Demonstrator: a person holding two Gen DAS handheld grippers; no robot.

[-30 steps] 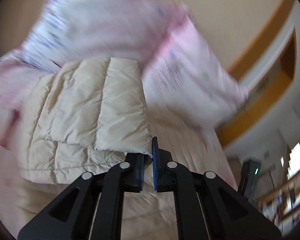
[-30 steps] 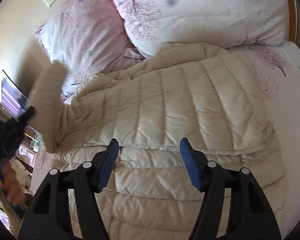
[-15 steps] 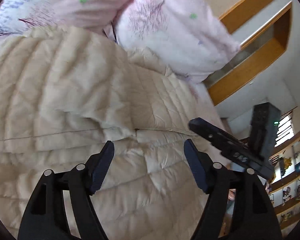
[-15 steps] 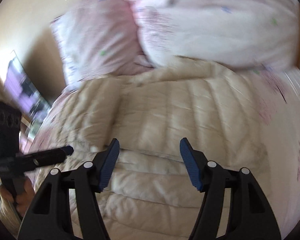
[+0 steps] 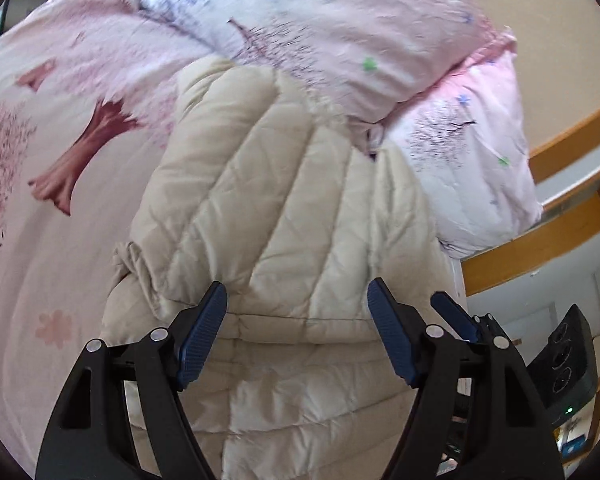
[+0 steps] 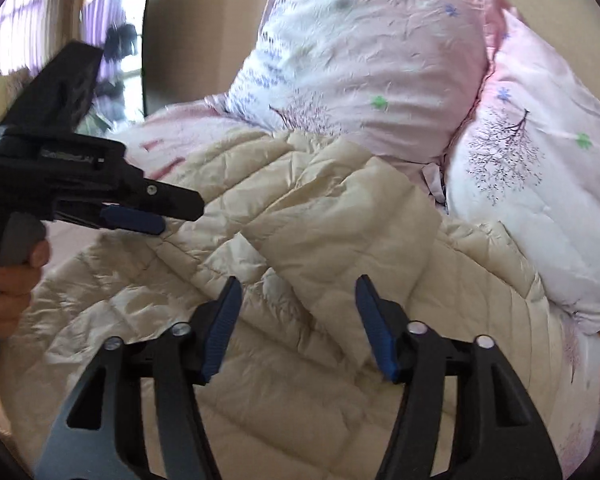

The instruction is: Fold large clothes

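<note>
A cream quilted down jacket (image 5: 284,216) lies on the bed, its sleeves folded across its body. My left gripper (image 5: 296,340) is open and empty just above the jacket's middle seam. It also shows from the side in the right wrist view (image 6: 140,216), over the jacket's left part. My right gripper (image 6: 298,324) is open and empty above the folded sleeve (image 6: 340,216) of the jacket (image 6: 260,380). Its tip shows at the lower right of the left wrist view (image 5: 456,316).
Two pink floral pillows (image 5: 340,32) (image 6: 540,184) lean against the wall behind the jacket. The pink tree-print bedsheet (image 5: 40,160) stretches to the left. A wooden bed frame (image 5: 540,240) runs along the right. A window (image 6: 20,20) is far left.
The left gripper let go of the sleeve, which now lies folded over the jacket's body, and opened. Both grippers swung over the jacket; the right one stayed open.
</note>
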